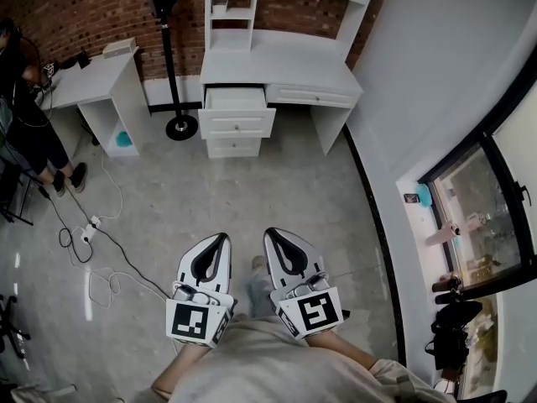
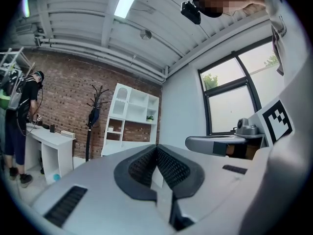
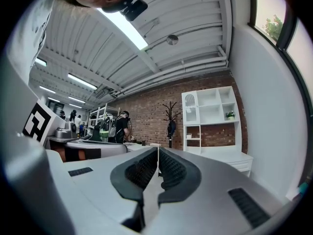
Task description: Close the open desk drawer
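A white desk point(image 1: 281, 67) with a shelf unit on top stands against the brick wall at the far end. Its top left drawer point(image 1: 236, 101) is pulled out; the drawers below it are pushed in. Both grippers are held level, side by side, well short of the desk across bare floor. My left gripper point(image 1: 225, 238) has its jaws together with nothing between them, as the left gripper view point(image 2: 157, 147) confirms. My right gripper point(image 1: 270, 233) is shut and empty too point(image 3: 158, 149). The desk shows small beyond each gripper point(image 3: 234, 158).
A coat stand point(image 1: 170, 49) with a round base stands left of the desk. A second white desk point(image 1: 96, 78) and a person point(image 1: 25, 99) are at the far left. Cables and a power strip point(image 1: 88, 233) trail over the floor. A wall and window point(image 1: 491, 200) run along the right.
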`<state>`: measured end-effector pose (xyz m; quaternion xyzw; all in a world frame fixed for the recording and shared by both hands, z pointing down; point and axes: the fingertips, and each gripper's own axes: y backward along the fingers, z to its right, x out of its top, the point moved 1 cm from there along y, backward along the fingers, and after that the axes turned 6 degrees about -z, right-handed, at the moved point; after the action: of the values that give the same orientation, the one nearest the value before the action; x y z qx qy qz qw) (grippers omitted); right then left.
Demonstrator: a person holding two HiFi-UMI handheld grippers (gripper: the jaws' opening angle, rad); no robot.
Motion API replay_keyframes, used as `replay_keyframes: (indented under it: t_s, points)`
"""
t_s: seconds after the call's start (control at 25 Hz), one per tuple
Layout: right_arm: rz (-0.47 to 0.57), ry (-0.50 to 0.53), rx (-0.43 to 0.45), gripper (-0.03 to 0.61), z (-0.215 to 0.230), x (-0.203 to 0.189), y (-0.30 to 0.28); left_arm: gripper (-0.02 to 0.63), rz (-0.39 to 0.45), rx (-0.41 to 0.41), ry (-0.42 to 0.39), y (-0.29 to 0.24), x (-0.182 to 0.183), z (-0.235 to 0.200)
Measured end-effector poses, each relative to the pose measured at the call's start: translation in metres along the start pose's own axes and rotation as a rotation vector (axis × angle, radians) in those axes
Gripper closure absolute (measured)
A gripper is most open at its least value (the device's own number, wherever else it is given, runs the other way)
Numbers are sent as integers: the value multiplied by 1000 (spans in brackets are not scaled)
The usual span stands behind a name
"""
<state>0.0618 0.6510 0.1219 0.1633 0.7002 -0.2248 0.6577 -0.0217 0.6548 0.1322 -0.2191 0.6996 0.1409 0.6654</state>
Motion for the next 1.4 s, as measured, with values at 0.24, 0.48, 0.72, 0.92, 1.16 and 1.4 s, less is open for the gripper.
replay_keyframes:
  t_s: [0.24, 0.48, 0.72, 0.92, 1.16, 1.4]
  points:
    - [4, -11, 13, 546, 38, -2, -51, 595, 13, 8, -2, -52, 4, -24]
    - [-6, -20, 45, 546, 95, 5, -114, 595, 23, 37, 5, -128, 20, -52]
    - [-16, -14, 92, 546, 155, 13, -178, 595, 33, 82, 12, -206, 35, -78]
    - [-22, 0, 143, 546, 197, 15, -224, 595, 41, 131, 13, -259, 43, -99]
    - [-38, -3, 163, 546, 217, 8, -264, 595, 24, 158, 24, -290, 36, -125]
    - [-72, -18, 163, 546, 233, 4, -294, 595, -5, 150, 48, -319, 35, -145]
